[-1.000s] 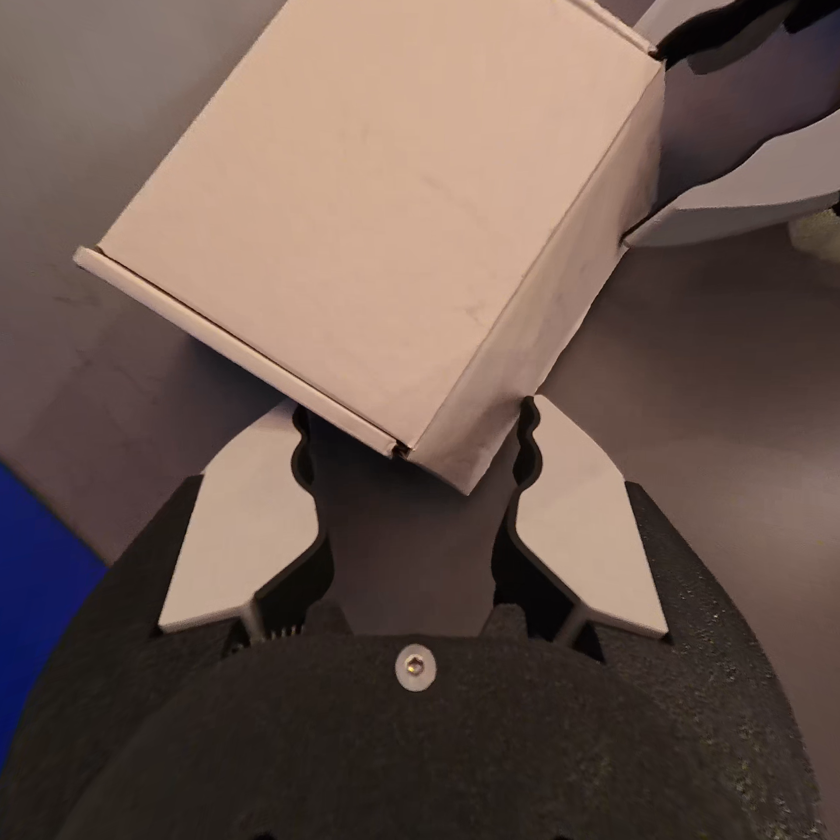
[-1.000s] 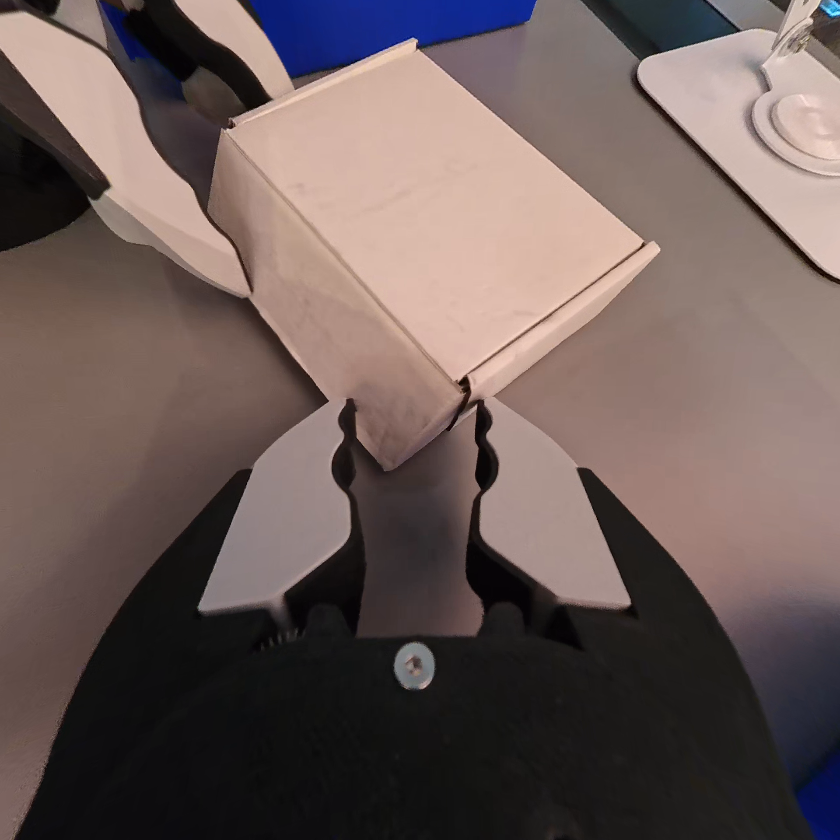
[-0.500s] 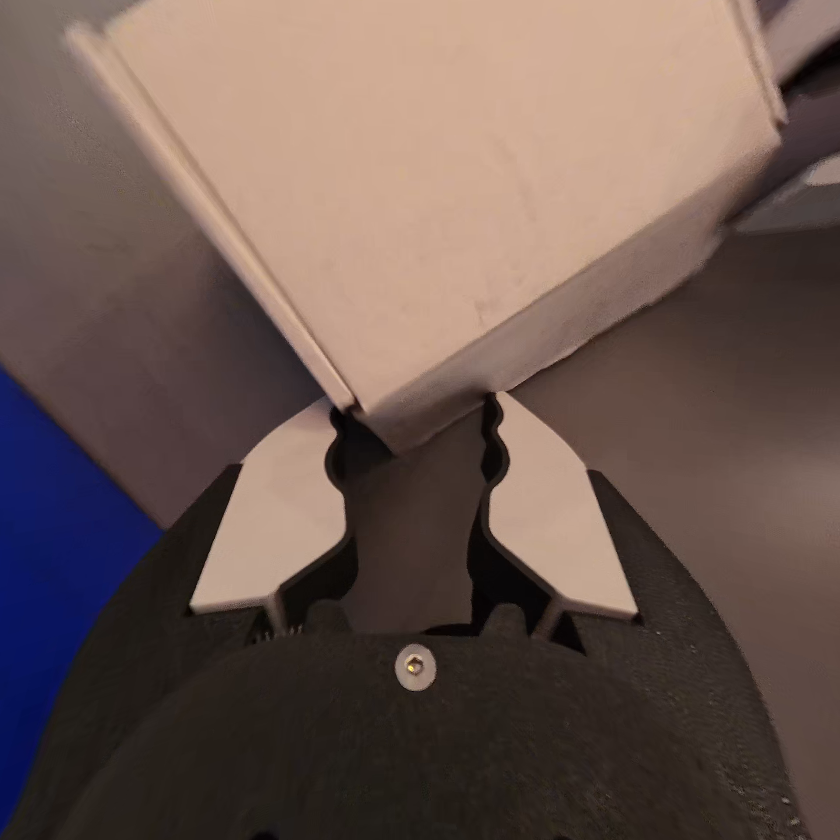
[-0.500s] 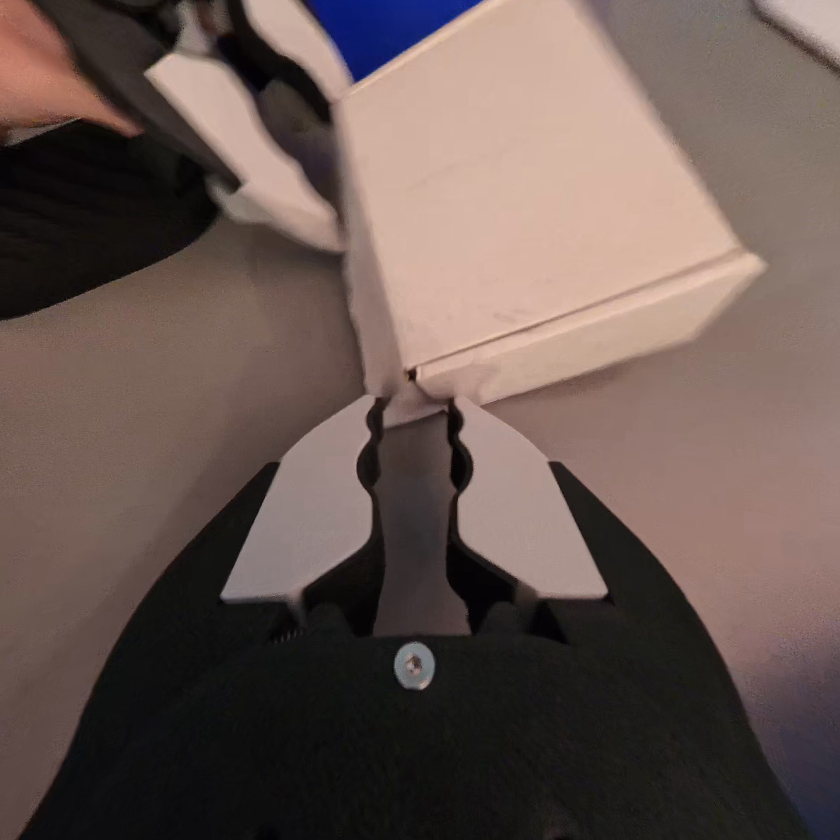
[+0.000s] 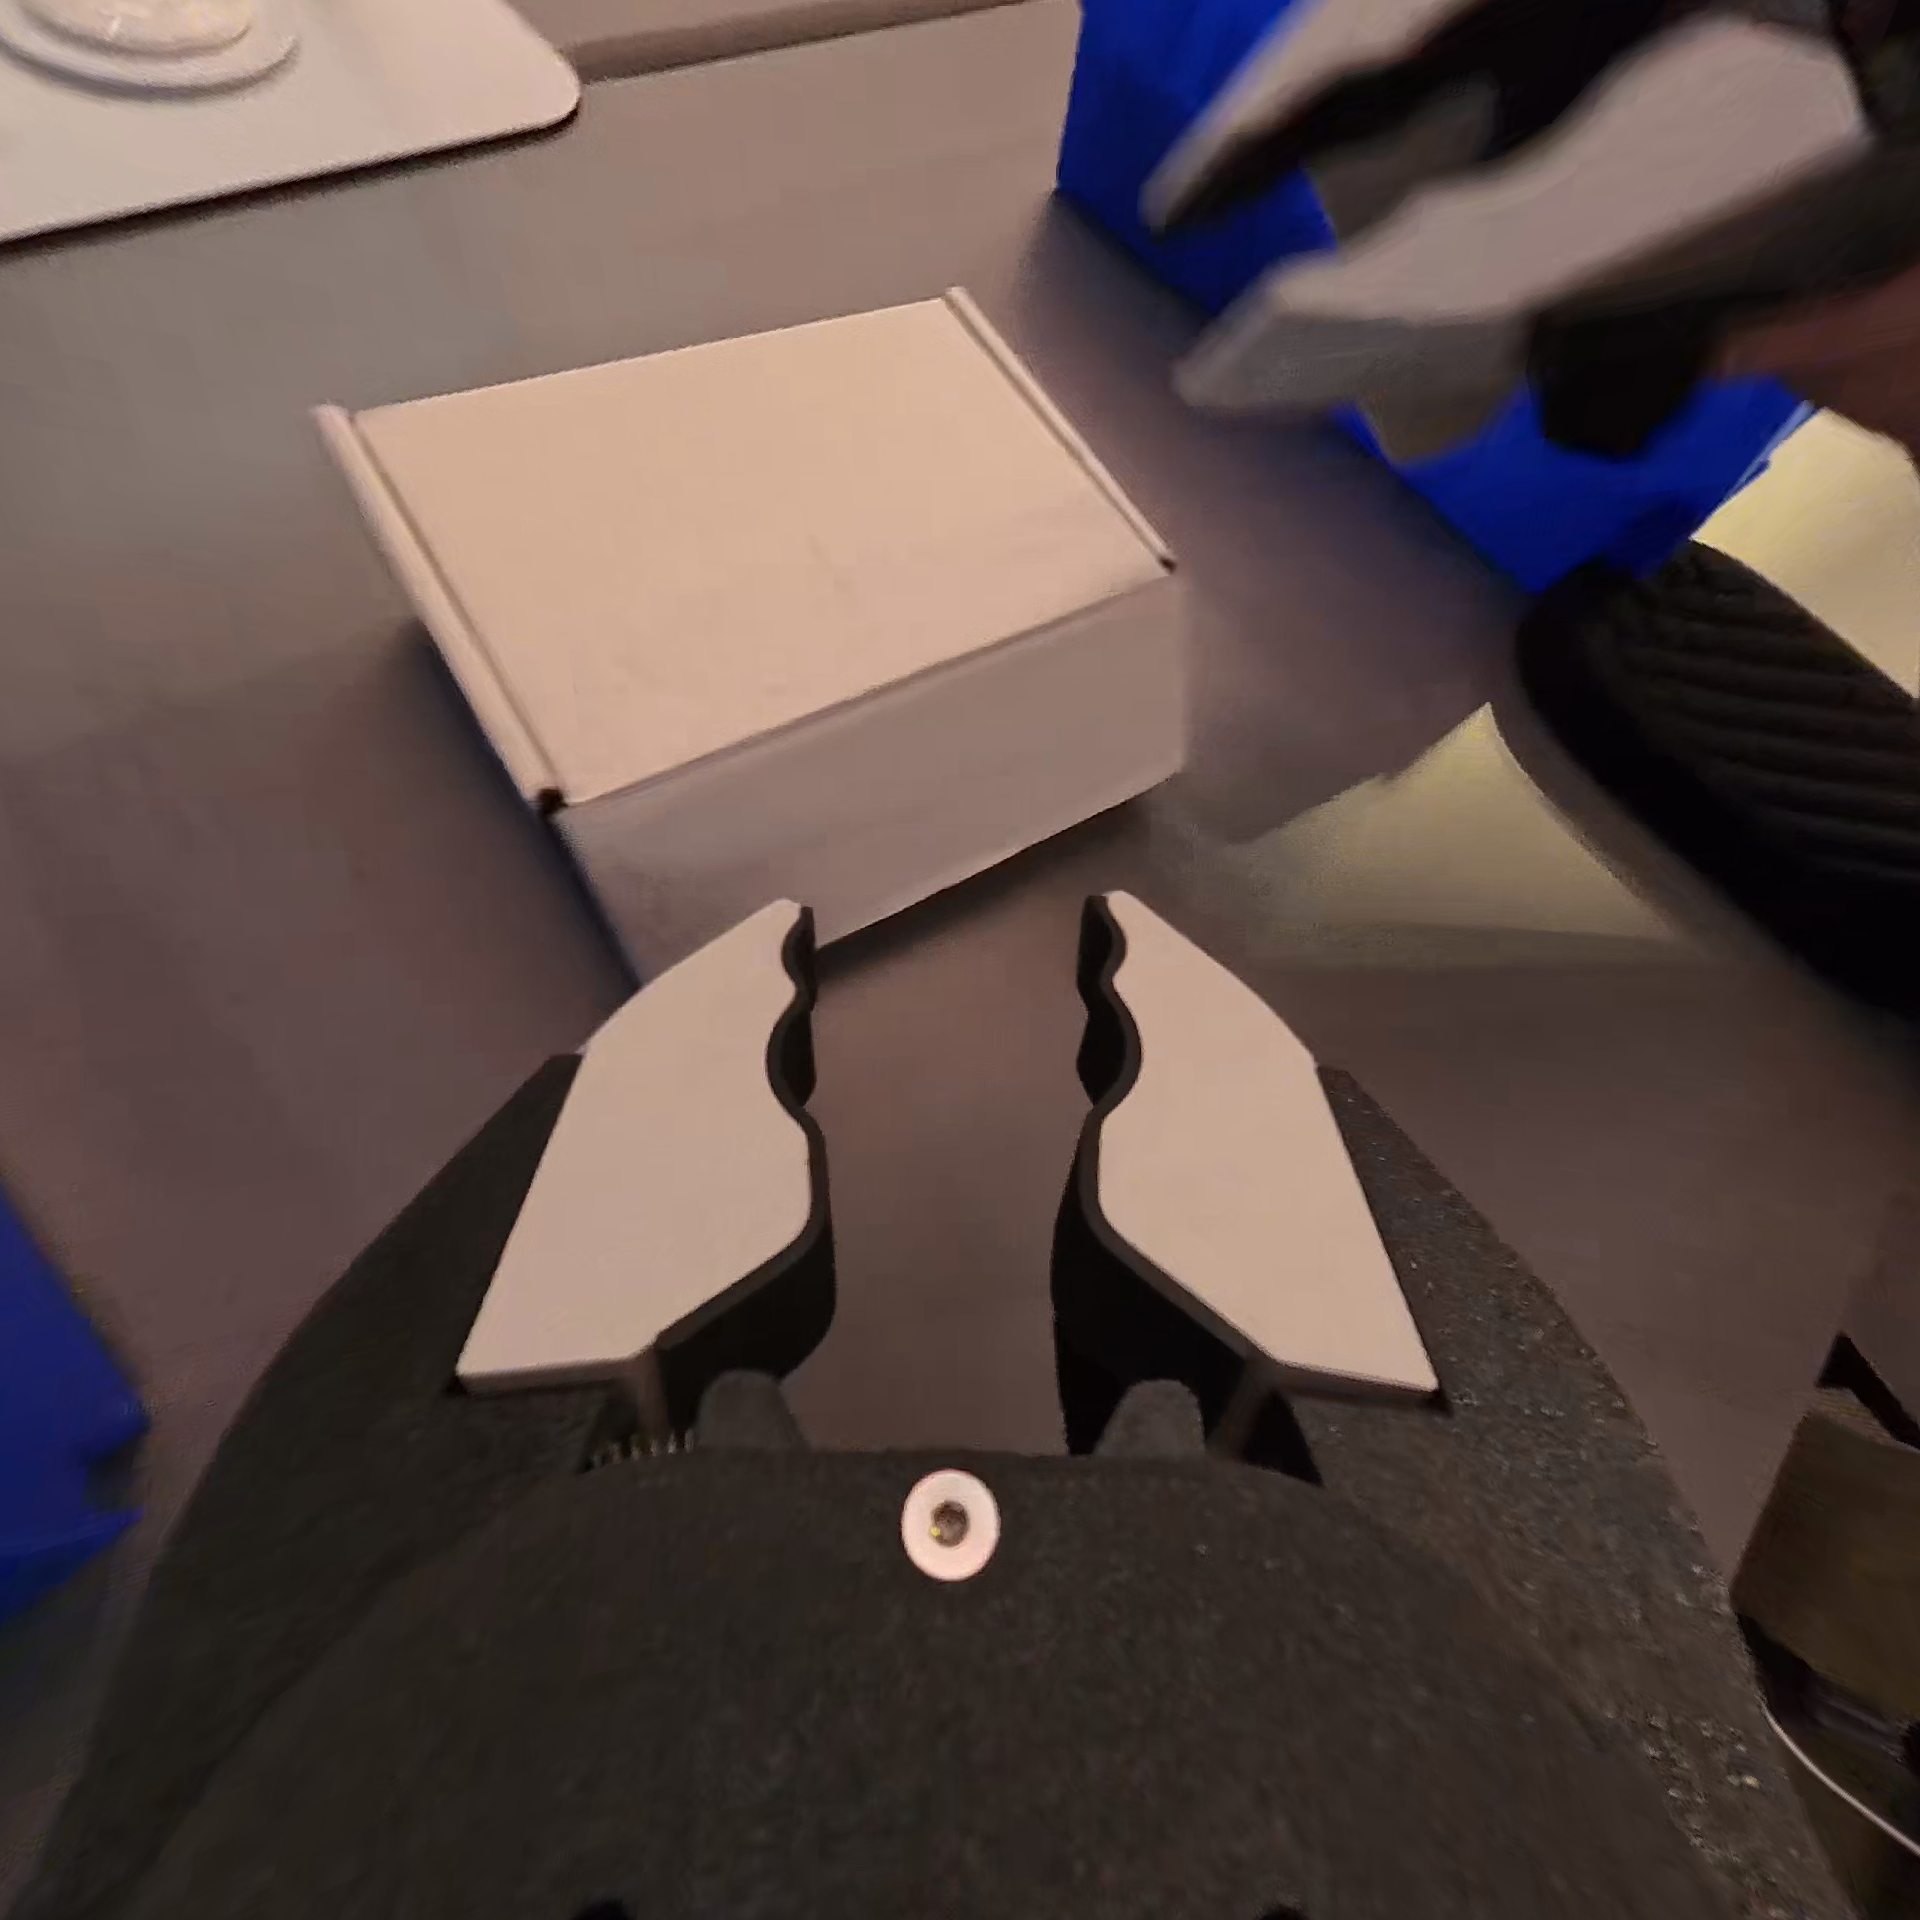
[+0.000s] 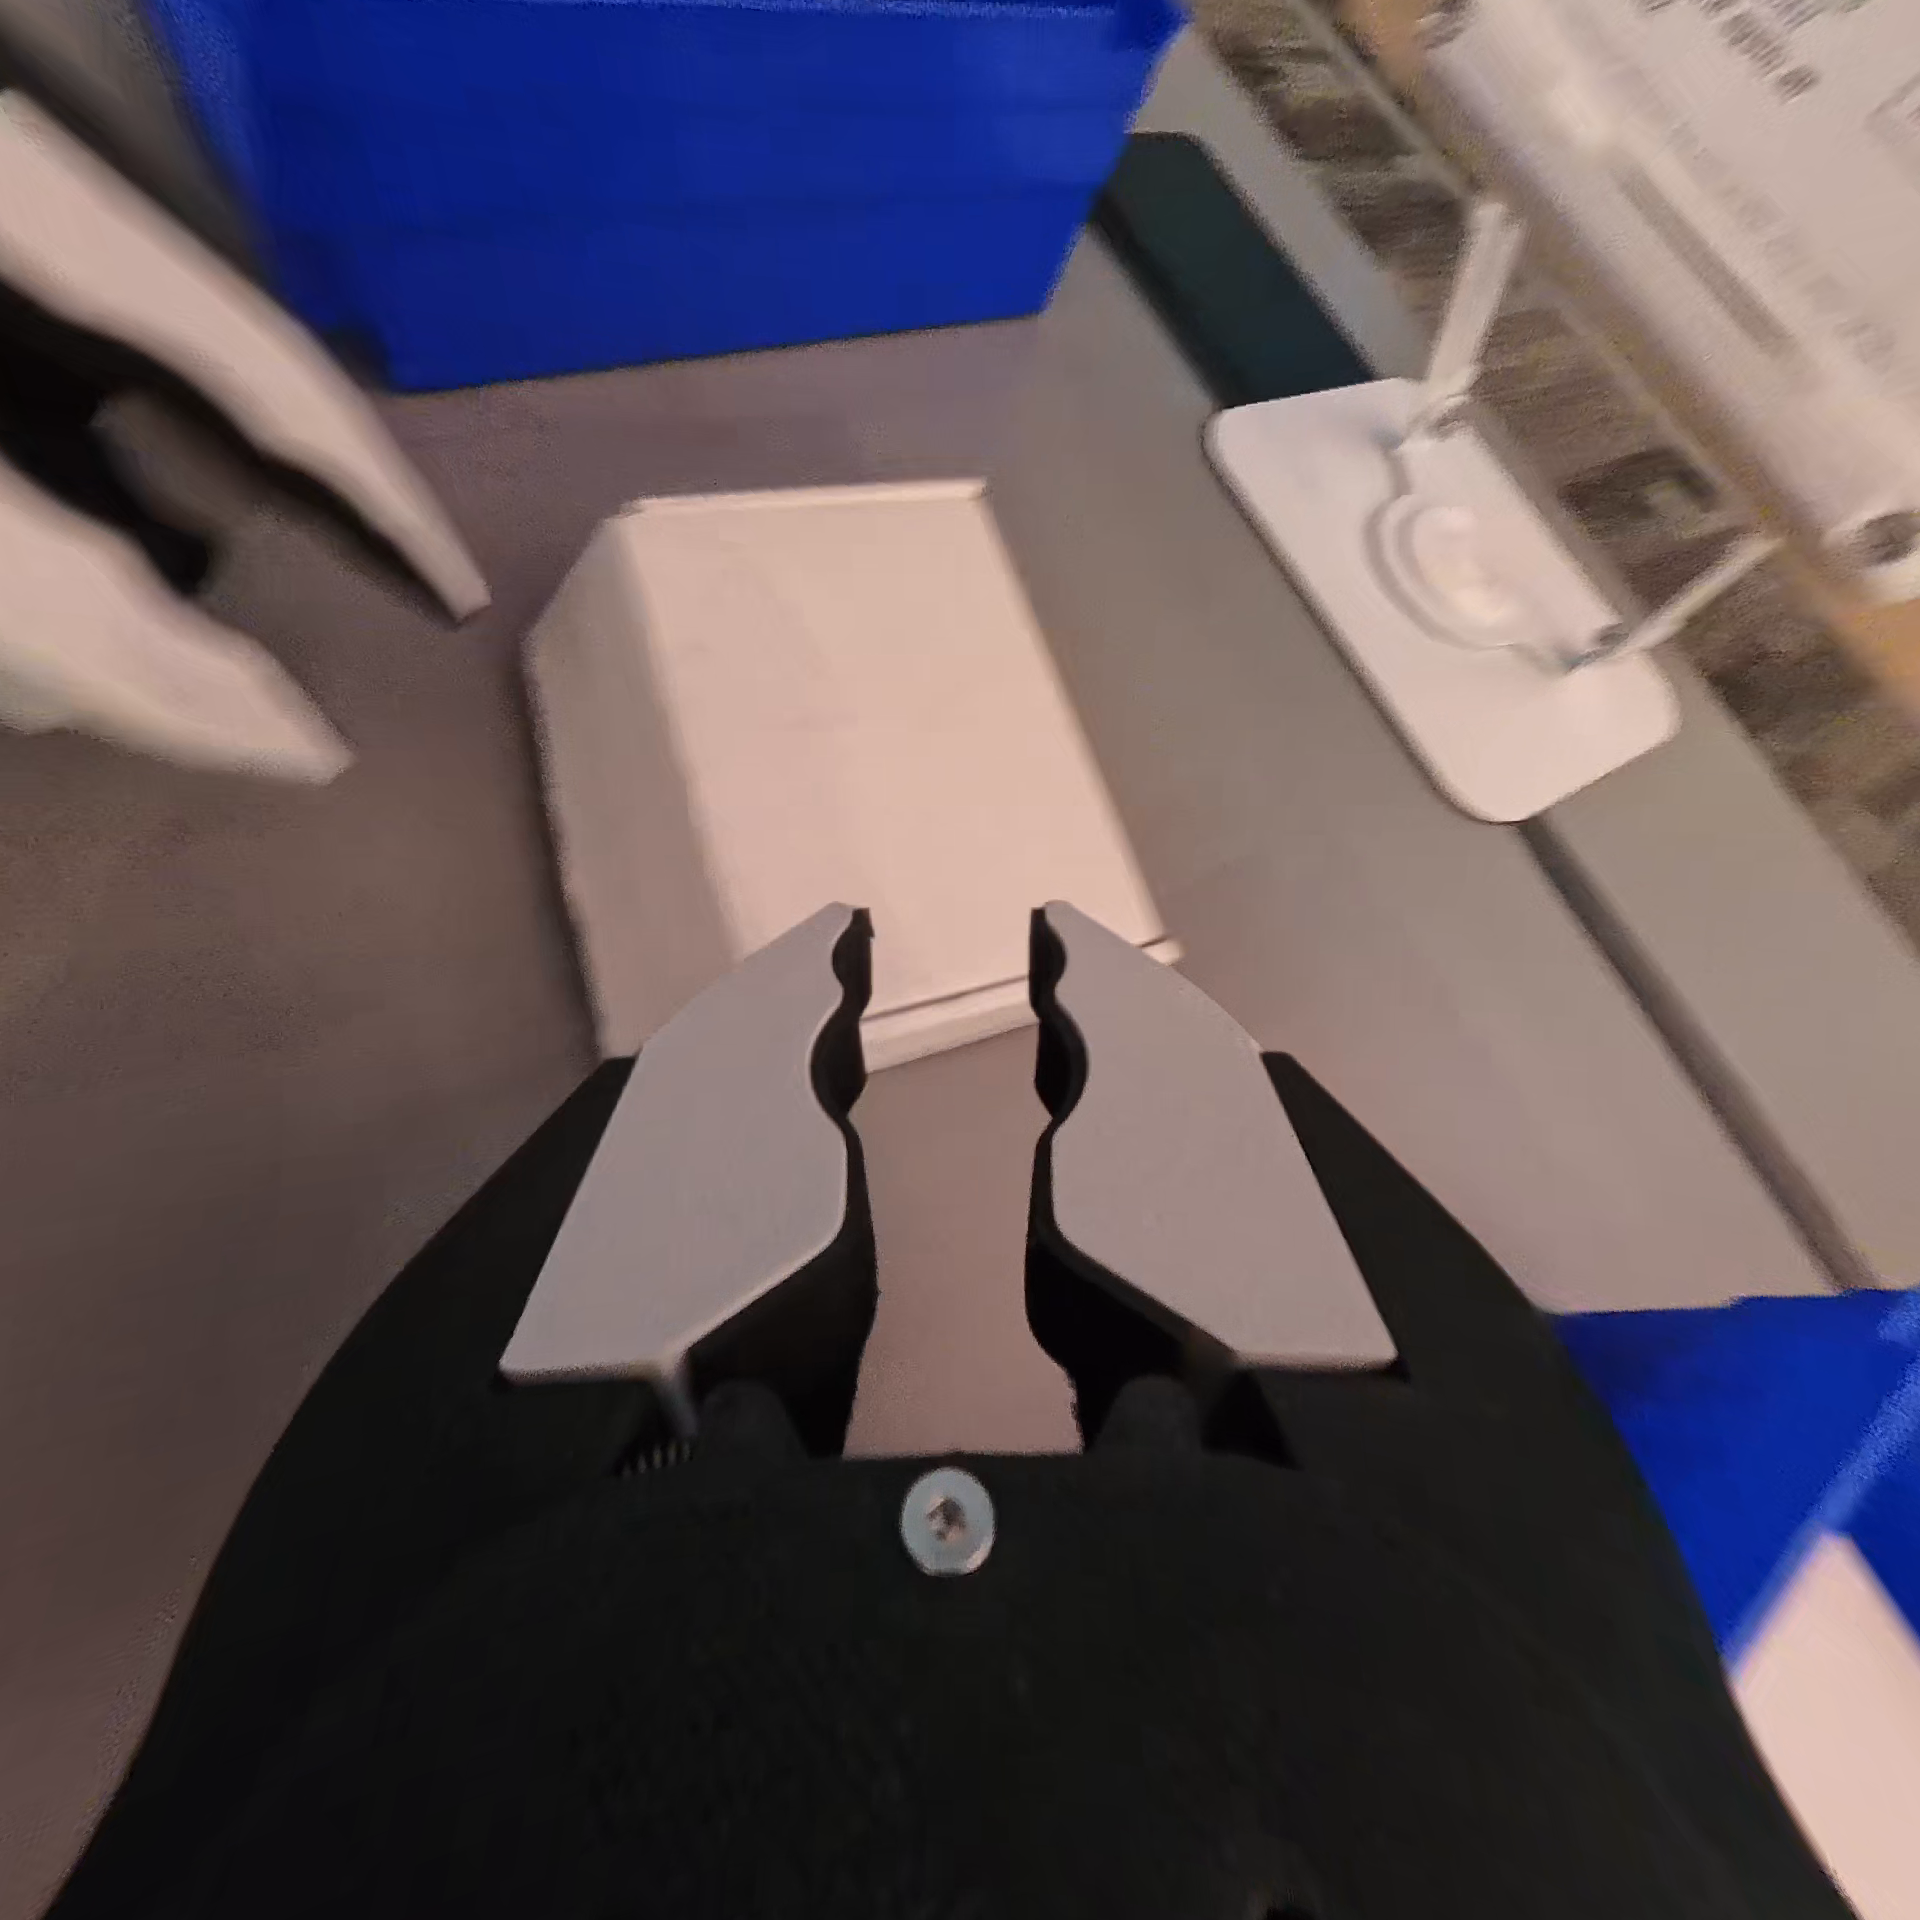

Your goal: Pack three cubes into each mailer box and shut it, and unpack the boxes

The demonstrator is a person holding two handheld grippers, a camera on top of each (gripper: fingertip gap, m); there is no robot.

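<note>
both grippers empty above a shut mailer box

left gripper (image 5: 943, 925) gapes wide, right gripper (image 6: 949, 930) parted more narrowly, neither touching the closed white mailer box (image 5: 748, 582), which sits flat on the grey table (image 5: 208, 831). blue bins (image 6: 644, 177) stand behind it, a white stand base (image 6: 1455, 623) off to the side near the table's edge.

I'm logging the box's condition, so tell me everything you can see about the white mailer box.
The mailer box is plain white cardboard with faint scuffs on top. Its lid is shut, with a folded flap edge running along one side. It lies flat on the grey table, between blue bins. Nothing touches it: the left gripper sits open just short of its near corner, and the right gripper hovers open above one end. Its contents are hidden.
</note>
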